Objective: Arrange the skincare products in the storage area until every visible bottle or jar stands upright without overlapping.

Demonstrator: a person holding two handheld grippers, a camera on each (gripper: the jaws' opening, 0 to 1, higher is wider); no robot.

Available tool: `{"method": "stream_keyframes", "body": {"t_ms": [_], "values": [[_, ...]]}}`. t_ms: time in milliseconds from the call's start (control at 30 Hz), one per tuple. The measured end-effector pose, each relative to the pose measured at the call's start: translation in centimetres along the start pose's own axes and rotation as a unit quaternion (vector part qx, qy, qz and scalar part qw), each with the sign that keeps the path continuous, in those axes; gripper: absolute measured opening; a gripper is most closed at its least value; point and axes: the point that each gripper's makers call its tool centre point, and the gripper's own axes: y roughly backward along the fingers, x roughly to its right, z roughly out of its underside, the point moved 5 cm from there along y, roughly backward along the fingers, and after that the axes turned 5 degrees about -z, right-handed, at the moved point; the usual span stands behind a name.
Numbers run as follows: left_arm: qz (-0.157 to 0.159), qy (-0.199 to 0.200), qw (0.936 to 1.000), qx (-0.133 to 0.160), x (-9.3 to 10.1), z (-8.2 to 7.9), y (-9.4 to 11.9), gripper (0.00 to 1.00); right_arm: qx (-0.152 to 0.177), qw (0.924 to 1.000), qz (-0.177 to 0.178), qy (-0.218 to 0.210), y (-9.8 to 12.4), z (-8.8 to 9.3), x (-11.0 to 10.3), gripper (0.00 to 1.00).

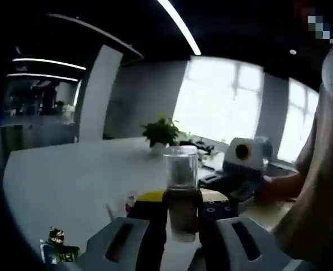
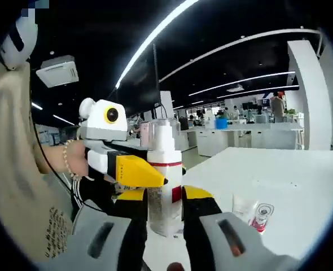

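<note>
Nearest in the left gripper view, your left tool is closed on the tall bottle with a clear plastic cap and a dark, brownish lower body. The jaws pinch it low on the body, and the bottle stands upright between them, lifted above the white worktop. In the right gripper view the same bottle shows as a white pump-style bottle with a red band, and your right tool has its jaws against the lower body too, so both tools appear to grip one bottle, the other tool meeting it from the side.

Judge this bottle as light, rigid and smooth. Hard plastic of this kind is likely to slip or twist under a narrow pinch, and the clear cap may pop off, so hold it by the body, never the cap. A grip near the middle would control the tilt better than one at the base, since the bottle is tall and would tip easily when set down.

Farther out on the worktop, to the right in the right gripper view, a small clear jar and a small red-and-white tube lie just beside each other. At the far edge in the left gripper view stands a green potted plant.
</note>
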Motion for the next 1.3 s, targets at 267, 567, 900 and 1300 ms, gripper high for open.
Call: {"method": "stream_keyframes", "body": {"t_ms": [267, 567, 900, 1300], "values": [[0.114, 0.016, 0.9929, 0.032, 1.1, -1.8, 1.3, 0.16, 0.017, 0.995, -0.095, -0.027, 0.1, -1.9, -1.8, 0.22], [0.064, 0.052, 0.9945, 0.064, -1.5, -2.9, 1.9, 0.19, 0.026, 0.9989, -0.015, 0.036, -0.9, -3.5, -0.8, 0.19], [-0.117, 0.11, 0.9854, 0.057, -3.5, -1.7, -0.4, 0.19, -0.029, 0.9754, 0.183, 0.119, -1.2, -2.6, 2.2, 0.19], [-0.185, 0.153, 0.9698, 0.045, -3.7, 0.3, -0.5, 0.17, -0.1, 0.9401, 0.242, 0.218, -2.1, 0.0, 2.0, 0.2]]}}
